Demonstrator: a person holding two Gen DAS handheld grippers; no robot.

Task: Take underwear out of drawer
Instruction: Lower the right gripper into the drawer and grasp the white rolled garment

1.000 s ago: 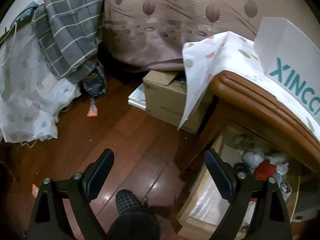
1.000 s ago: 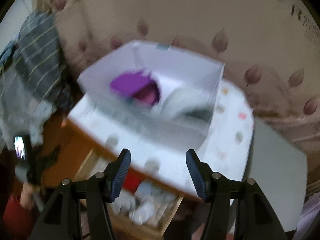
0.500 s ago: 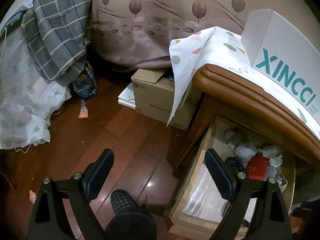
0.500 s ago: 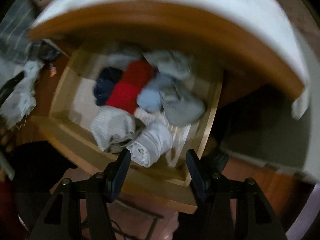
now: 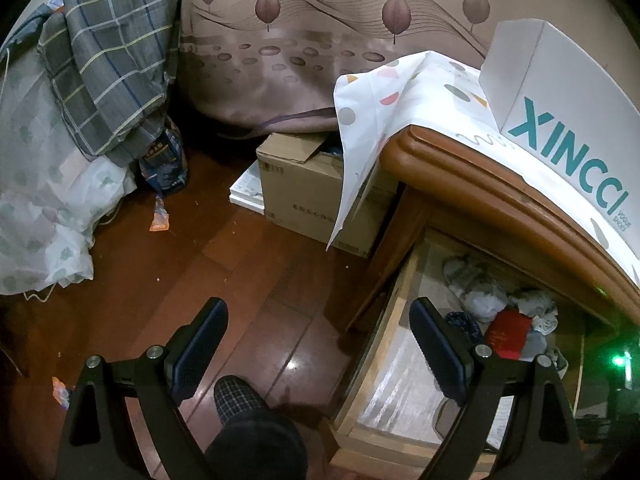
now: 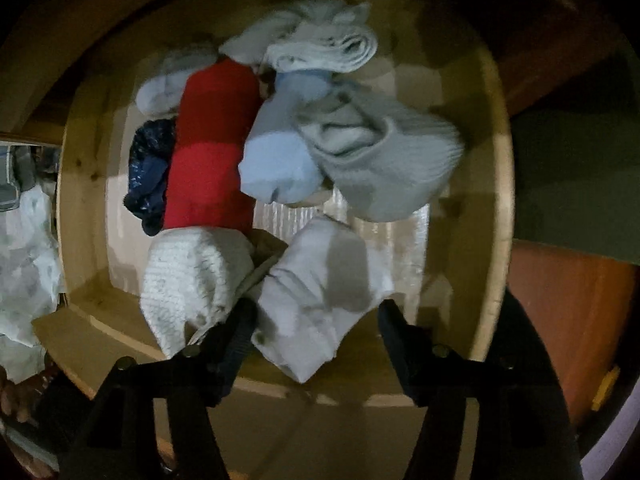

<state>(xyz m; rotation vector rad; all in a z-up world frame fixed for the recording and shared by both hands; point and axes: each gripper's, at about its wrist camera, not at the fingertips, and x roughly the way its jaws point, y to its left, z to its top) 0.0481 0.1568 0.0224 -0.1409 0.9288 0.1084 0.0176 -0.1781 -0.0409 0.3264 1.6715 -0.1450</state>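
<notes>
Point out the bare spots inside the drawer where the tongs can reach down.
Bare liner at the drawer's front left, before the navy bundle. A narrow strip under the grey bundle. The back is crowded around the red roll.

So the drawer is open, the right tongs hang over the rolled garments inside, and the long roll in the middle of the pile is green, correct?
Not quite: that long roll is red, not green, as the right wrist view shows. The rest holds: the drawer is open and the right tongs hang over the rolled garments, jaws having just been opening, astride a pale roll.
</notes>
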